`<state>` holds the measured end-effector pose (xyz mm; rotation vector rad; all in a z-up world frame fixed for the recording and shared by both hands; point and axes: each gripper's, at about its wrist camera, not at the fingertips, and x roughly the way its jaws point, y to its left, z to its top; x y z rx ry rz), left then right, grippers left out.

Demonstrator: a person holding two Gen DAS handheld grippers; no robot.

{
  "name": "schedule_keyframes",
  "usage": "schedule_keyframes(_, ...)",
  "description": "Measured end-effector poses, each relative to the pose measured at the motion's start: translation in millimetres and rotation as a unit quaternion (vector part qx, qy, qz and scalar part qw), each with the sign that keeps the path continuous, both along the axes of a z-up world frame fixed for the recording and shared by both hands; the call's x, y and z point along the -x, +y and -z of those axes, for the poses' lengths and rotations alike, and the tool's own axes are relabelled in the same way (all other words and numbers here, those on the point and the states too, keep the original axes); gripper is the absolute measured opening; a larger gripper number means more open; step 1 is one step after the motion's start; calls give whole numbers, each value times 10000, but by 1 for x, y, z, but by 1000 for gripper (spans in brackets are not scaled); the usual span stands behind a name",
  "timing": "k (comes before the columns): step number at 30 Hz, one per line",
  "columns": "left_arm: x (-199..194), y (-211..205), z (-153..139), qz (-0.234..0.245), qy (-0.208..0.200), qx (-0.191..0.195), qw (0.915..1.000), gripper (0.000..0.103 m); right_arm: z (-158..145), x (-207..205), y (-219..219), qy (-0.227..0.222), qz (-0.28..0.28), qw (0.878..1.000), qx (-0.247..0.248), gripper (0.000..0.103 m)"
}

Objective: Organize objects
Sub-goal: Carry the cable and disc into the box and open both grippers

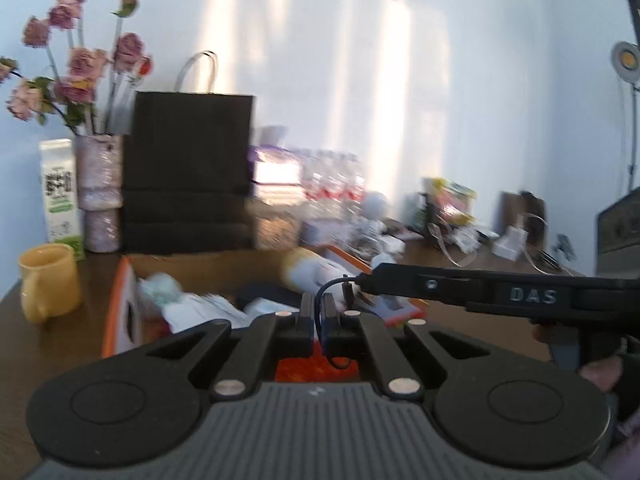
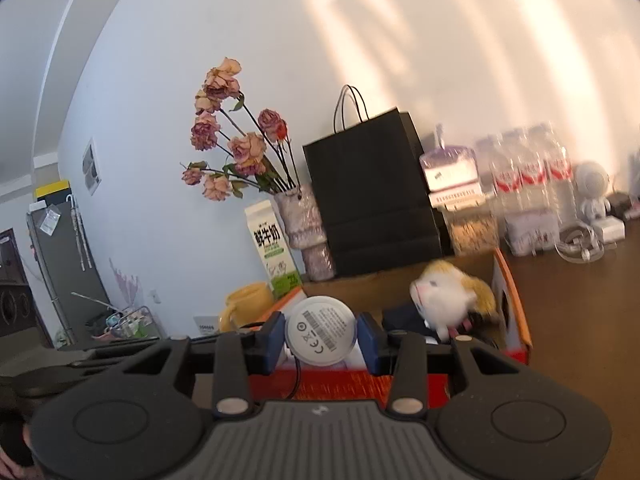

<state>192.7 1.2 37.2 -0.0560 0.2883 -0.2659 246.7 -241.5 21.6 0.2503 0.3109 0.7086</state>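
Round device and cable held above the open box

My right hand-held gripper (image 2: 322, 340) pinches the white round device (image 2: 322, 335), label face toward me, axis along my fingers. My left hand-held gripper (image 1: 319, 316), pressed together, grips its dark cable (image 1: 320, 320) just beside. The cardboard box (image 2: 508, 304) lies below, on the surface (image 1: 48, 344).

One yellow mug (image 1: 48, 280), one milk carton (image 1: 60, 196), one black bag (image 1: 188, 172), one plush cat (image 2: 448, 300).
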Motion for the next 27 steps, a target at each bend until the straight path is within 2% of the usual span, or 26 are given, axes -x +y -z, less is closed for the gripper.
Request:
schedule_keyframes(6,-25,22,-5,-381,-170,118,9991,3,-14,-20,31,-298,109,9994,146,38)
schedule_keyframes(12,-59,54,-8,-829,-212,334,9958,2,-15,-53,40,-260,459,9985,155,38)
schedule_keyframes(16,-80,62,-5,-770,-131,382,9962,3,-14,-74,45,-272,565,9976,282,38)
schedule_keyframes(27,-124,67,11,-674,166,407,9968,3,6,-122,80,-220,638,9922,1044,38)
